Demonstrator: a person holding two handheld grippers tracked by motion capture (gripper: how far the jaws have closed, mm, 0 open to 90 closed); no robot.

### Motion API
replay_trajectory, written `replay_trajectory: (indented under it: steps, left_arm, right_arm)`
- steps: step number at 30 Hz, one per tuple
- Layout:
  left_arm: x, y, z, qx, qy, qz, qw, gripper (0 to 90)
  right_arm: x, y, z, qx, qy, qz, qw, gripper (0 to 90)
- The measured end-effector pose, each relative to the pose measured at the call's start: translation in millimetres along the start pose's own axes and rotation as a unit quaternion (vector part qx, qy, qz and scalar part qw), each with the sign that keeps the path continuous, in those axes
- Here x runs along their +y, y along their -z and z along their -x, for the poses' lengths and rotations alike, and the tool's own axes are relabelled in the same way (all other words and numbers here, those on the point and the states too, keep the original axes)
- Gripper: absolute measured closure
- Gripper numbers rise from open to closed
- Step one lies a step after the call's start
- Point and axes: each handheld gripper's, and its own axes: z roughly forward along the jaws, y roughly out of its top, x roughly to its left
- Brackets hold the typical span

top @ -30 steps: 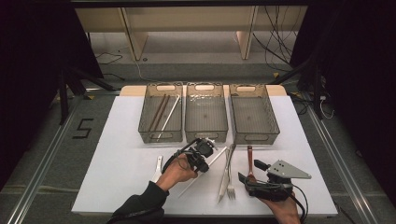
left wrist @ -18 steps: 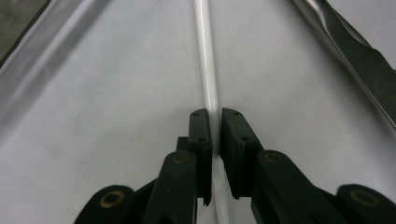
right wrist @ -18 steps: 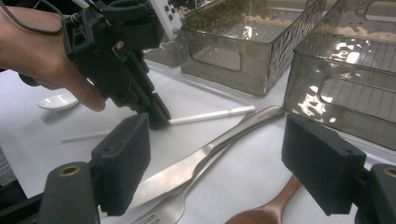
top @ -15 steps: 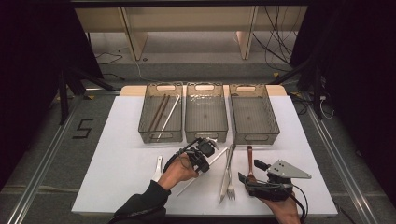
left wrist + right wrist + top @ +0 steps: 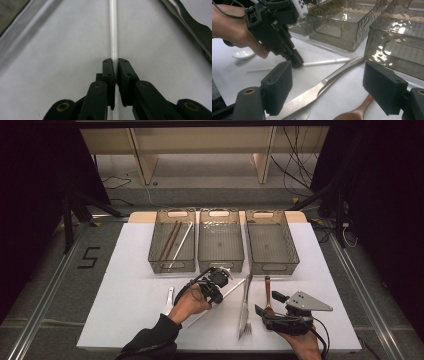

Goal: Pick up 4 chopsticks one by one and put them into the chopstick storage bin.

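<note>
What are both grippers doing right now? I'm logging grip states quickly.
Left gripper: closed on the white chopstick.
Right gripper: open, holding nothing.

The thin white chopstick [image 5: 113,37] is looking like smooth, glossy plastic. The long silver knife [image 5: 322,91] is gleaming as brushed metal — the brown spoon [image 5: 354,112] is showing matt wood. The three smoky translucent bins [image 5: 220,245] are shining like rippled plastic, and the white tabletop [image 5: 130,295] is appearing matt — papery.
</note>
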Motion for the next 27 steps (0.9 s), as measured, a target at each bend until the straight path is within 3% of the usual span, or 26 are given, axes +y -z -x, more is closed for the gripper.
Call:
replay_trajectory:
  steps: [11, 27]
  left_arm:
    - [-3.0, 5.4, -6.5, -0.009, -0.007, 0.013, 0.9999, 84.3]
    - [-9.7, 19.5, -15.3, -0.003, -0.014, 0.023, 0.9996, 84.3]
  right_arm:
    - [-0.1, 0.2, 0.1, 0.0, 0.0, 0.0, 1.0, 24.6]
    - [-0.1, 0.1, 0.4, 0.0, 0.0, 0.0, 1.0, 24.6]
